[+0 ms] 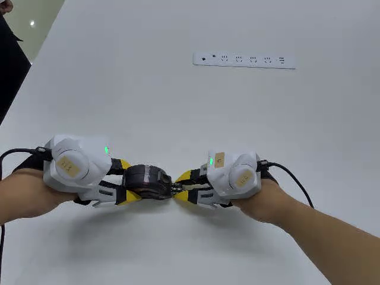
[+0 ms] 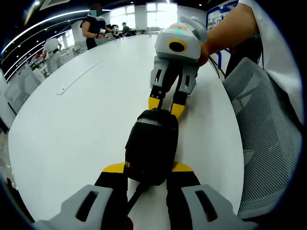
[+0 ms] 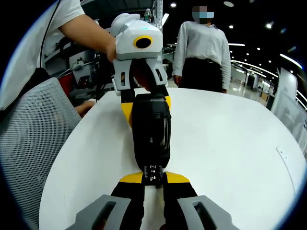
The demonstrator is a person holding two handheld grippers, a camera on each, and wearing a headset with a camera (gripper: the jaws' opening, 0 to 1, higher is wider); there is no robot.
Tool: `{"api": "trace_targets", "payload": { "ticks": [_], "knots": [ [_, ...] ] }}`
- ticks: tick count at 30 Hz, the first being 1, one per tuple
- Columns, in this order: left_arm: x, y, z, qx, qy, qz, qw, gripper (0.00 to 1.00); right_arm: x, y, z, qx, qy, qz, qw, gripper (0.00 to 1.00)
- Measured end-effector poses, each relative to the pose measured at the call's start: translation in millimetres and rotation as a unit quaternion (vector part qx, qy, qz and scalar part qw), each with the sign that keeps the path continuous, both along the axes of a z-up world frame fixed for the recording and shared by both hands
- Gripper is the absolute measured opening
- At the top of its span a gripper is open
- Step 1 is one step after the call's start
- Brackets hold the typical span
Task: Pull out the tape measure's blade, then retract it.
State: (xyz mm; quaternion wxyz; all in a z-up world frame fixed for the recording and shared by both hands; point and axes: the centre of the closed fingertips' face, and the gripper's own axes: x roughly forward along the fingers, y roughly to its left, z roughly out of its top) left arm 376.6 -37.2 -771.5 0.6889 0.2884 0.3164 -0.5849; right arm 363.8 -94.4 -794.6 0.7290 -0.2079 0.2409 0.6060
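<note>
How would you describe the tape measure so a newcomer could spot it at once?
On the white table, look between the left gripper and right gripper. The tape measure is the black rounded case, unlike the white power strip farther back.

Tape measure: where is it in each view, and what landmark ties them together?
Head view: tape measure low centre.
Left gripper view: centre, in the jaws.
Right gripper view: centre, above the jaws.
Shared landmark: power strip, top in head view, upper left in left gripper view, right edge in right gripper view.
</note>
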Motion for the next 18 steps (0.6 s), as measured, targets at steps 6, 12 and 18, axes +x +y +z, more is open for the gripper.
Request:
{"api": "trace_targets", "payload": {
  "ticks": [6, 12, 18],
  "knots": [
    [0.8, -0.8, -0.3, 0.000, 0.001, 0.000, 1.0000, 0.25, -0.2, -5.5, 1.3, 0.000, -0.002, -0.002, 1.0000, 0.11],
    [1.4, -1.4, -0.5, -0.002, 0.002, 0.001, 1.0000, 0.25, -1.5, -19.2, 1.5, -0.003, 0.000, -0.010, 0.9999, 0.11],
    [2.2, -1.1, -1.3, -0.001, 0.001, 0.002, 1.0000, 0.25, -2.5, -26.2, 1.9, -0.006, 0.001, -0.011, 0.9999, 0.11]
  ]
}}
